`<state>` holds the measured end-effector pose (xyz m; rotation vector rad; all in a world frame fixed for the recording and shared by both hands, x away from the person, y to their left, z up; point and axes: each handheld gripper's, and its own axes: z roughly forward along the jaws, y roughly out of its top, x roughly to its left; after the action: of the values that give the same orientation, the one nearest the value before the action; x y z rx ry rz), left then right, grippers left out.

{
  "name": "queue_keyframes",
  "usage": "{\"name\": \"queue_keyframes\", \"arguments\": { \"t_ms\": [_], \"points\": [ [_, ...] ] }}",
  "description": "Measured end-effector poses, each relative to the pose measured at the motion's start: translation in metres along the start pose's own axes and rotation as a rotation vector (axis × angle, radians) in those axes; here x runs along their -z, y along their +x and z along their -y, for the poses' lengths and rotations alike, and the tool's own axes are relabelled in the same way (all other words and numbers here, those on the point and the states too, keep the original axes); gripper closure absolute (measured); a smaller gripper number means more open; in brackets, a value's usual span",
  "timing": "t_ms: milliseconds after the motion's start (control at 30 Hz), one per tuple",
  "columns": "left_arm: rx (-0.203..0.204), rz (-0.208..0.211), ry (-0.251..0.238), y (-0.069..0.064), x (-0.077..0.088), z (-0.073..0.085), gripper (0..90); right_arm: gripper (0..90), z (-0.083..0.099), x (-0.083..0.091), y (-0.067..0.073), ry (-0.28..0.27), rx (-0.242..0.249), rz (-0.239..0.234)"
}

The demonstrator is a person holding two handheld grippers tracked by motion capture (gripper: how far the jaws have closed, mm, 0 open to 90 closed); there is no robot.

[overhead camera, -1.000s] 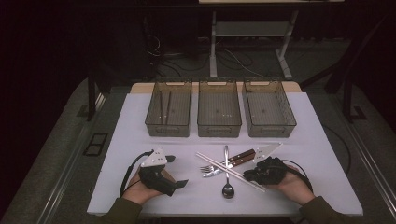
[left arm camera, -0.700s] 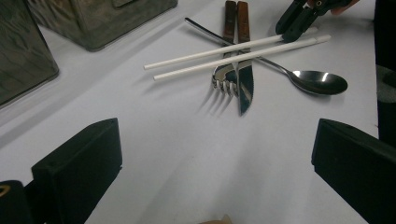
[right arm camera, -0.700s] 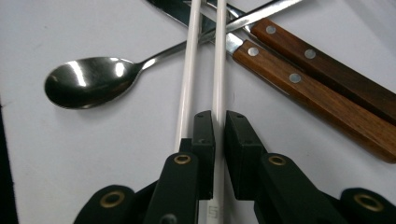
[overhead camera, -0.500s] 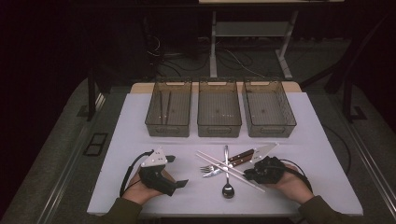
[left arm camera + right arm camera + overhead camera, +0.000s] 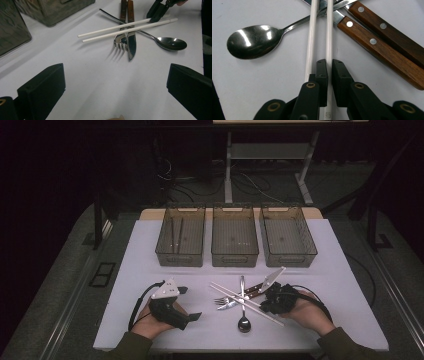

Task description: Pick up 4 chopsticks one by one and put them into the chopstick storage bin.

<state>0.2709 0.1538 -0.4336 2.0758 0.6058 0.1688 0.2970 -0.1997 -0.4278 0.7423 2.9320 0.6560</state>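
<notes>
Two white chopsticks (image 5: pixel 240 299) lie crossed over a spoon (image 5: pixel 243 322), a fork (image 5: pixel 222 301) and a wooden-handled knife (image 5: pixel 252 290) at the table's front centre. My right gripper (image 5: pixel 329 62) lies low on the table. Its jaws have just been closing and are shut on one chopstick (image 5: pixel 329 30), while the other chopstick (image 5: pixel 312 37) runs just outside the left jaw. The spoon's bowl (image 5: pixel 252 41) lies to the left in the right gripper view. My left gripper (image 5: pixel 116 75) rests open on the table and faces the cutlery, with nothing between its jaws.
Three clear plastic bins stand in a row behind the cutlery: left (image 5: pixel 180 262), middle (image 5: pixel 235 263), right (image 5: pixel 289 263). Thin sticks lie in the left bin. The white table top (image 5: pixel 340 270) ends close in front of both hands.
My right gripper has edged slightly left onto the chopsticks' near ends. The left gripper and the cutlery have not moved.
</notes>
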Motion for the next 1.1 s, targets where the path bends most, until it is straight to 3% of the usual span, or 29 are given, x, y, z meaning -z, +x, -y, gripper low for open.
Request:
{"name": "queue_keyframes", "arguments": {
  "t_ms": [133,267,500,1100],
  "points": [
    [0.001,-0.001,-0.003,0.000,0.001,0.000,0.5,84.2,0.001,0.000,0.002,-0.005,0.007,0.010],
    [0.001,-0.001,-0.005,0.000,0.001,0.000,0.5,84.3,0.006,0.001,-0.002,-0.044,-0.016,-0.013],
    [0.003,0.001,-0.006,0.000,0.001,0.000,0.5,84.2,0.008,0.005,-0.005,-0.095,-0.024,-0.012],
    [0.003,0.000,-0.005,0.001,0.001,0.000,0.4,84.1,0.008,0.017,-0.017,-0.231,-0.103,-0.042]
  ]
}}
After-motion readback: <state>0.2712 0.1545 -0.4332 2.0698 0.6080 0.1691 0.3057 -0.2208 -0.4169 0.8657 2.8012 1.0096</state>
